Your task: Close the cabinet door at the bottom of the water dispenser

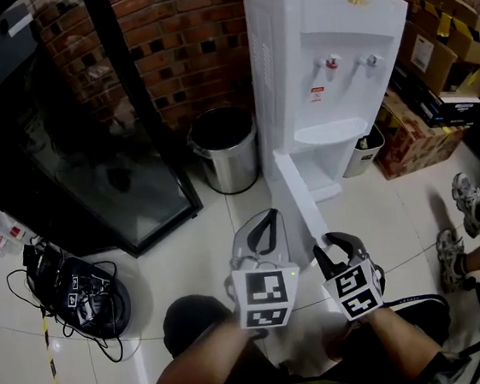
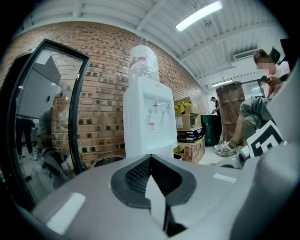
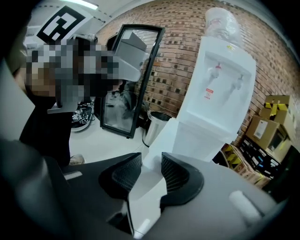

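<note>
A steel bin (image 1: 227, 150) stands left of the white water dispenser (image 1: 329, 65) against a brick wall. The left tongs (image 1: 269, 218) are pressed together and empty, hanging just left of the action, seemingly idle. The cabinet door (image 1: 296, 193) stands swung wide open from the dispenser's base, reaching toward the person. The right tongs (image 1: 332, 245) straddle its free edge and appear to pinch it between their pads (image 3: 176, 171), probably to steer the panel back toward the cabinet. Cardboard boxes (image 1: 430, 45) sit at the far right.
</note>
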{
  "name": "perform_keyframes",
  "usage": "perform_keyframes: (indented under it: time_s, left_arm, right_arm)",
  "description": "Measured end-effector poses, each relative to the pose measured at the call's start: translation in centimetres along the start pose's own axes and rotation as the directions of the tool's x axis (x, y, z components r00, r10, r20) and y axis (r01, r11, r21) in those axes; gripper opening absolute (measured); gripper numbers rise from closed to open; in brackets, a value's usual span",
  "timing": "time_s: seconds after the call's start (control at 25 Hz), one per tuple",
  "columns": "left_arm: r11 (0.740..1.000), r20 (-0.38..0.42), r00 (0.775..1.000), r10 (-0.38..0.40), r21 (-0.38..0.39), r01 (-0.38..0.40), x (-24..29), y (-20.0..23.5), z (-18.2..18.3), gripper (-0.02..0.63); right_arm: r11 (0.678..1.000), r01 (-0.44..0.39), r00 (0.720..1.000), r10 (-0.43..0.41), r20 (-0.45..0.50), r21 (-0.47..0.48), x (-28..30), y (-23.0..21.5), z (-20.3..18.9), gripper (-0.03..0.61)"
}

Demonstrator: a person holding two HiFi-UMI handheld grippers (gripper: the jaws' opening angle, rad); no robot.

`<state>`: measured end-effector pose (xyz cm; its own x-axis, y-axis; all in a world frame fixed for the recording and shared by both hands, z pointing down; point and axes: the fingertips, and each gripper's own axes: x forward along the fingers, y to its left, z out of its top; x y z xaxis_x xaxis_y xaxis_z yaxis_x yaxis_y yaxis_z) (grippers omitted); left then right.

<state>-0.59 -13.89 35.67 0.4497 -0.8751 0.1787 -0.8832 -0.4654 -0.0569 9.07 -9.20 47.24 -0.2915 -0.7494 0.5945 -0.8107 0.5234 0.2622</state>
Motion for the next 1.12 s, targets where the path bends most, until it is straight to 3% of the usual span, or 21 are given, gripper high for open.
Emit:
perform_keyframes:
  time_s: [0.4,0.76,1.12]
  left_arm:
    - [0.998,-0.008,0.999,-0.05,-0.038,0.049,1.4,-1.1,-0.1,0.0]
    - [0.984,0.03,0.985,-0.168,0.07,0.166,4.6,-4.2,3.2,0.0]
    - [0.99,-0.003,0.992,-0.129,0.054,0.129,10.1,-3.5,1.1,0.0]
  right_arm:
    - [0.973,0.115,0.992,-0.102,-0.072,0.2,-0.1,-7.1,-2.5,0.121]
    - [0.952,0.205,0.967,-0.162,-0.196,0.228,0.6,-14.0,-4.6,0.118]
    - [0.919,0.29,0.948,-0.238,-0.21,0.266,2.2,-20.8,-5.7,0.107]
